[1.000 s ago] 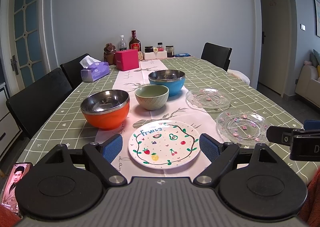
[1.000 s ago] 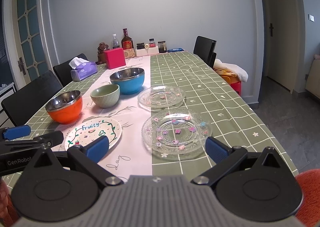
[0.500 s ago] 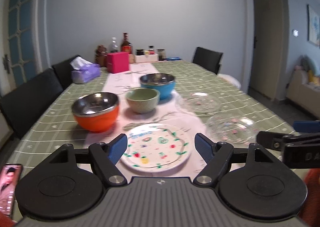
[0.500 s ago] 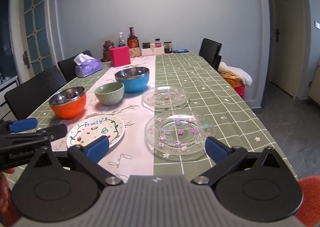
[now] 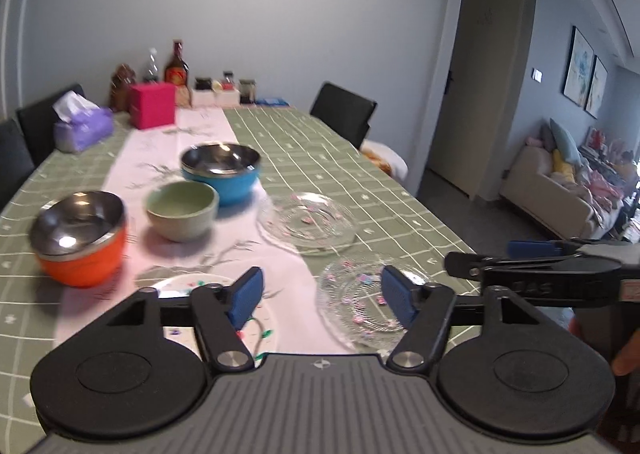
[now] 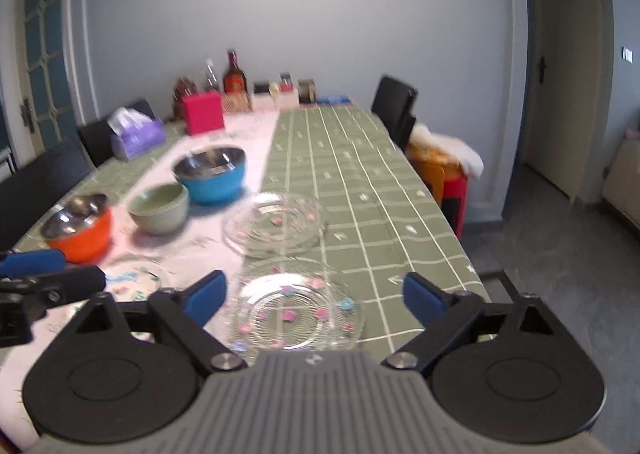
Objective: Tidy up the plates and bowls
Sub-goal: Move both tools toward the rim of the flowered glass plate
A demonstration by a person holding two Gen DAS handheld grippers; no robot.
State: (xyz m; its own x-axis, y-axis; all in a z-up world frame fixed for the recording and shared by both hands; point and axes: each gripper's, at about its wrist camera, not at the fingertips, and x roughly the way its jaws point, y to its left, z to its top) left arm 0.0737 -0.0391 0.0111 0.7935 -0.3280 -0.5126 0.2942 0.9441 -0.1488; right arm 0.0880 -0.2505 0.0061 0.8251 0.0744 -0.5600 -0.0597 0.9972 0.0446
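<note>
On the green-checked table stand an orange steel-lined bowl (image 5: 78,242), a pale green bowl (image 5: 182,210) and a blue steel-lined bowl (image 5: 220,170). Beside them lie a far glass plate (image 5: 308,220), a near glass plate (image 5: 360,302) and a painted fruit plate (image 5: 208,286), half hidden by my left finger. My left gripper (image 5: 322,296) hovers between the painted plate and the near glass plate, jaws closing on nothing. My right gripper (image 6: 314,296) hangs over the near glass plate (image 6: 296,310), jaws closing, pads clear of it.
At the table's far end are a pink box (image 5: 152,104), a purple tissue box (image 5: 82,128), bottles and jars. Black chairs (image 6: 396,104) line both sides. The table's right edge (image 6: 448,214) drops to the floor. A sofa (image 5: 560,182) stands at the far right.
Both views have swung to the right. The left gripper has left the painted plate and now faces the gap beside the near glass plate. Both pairs of fingers stand closer together.
</note>
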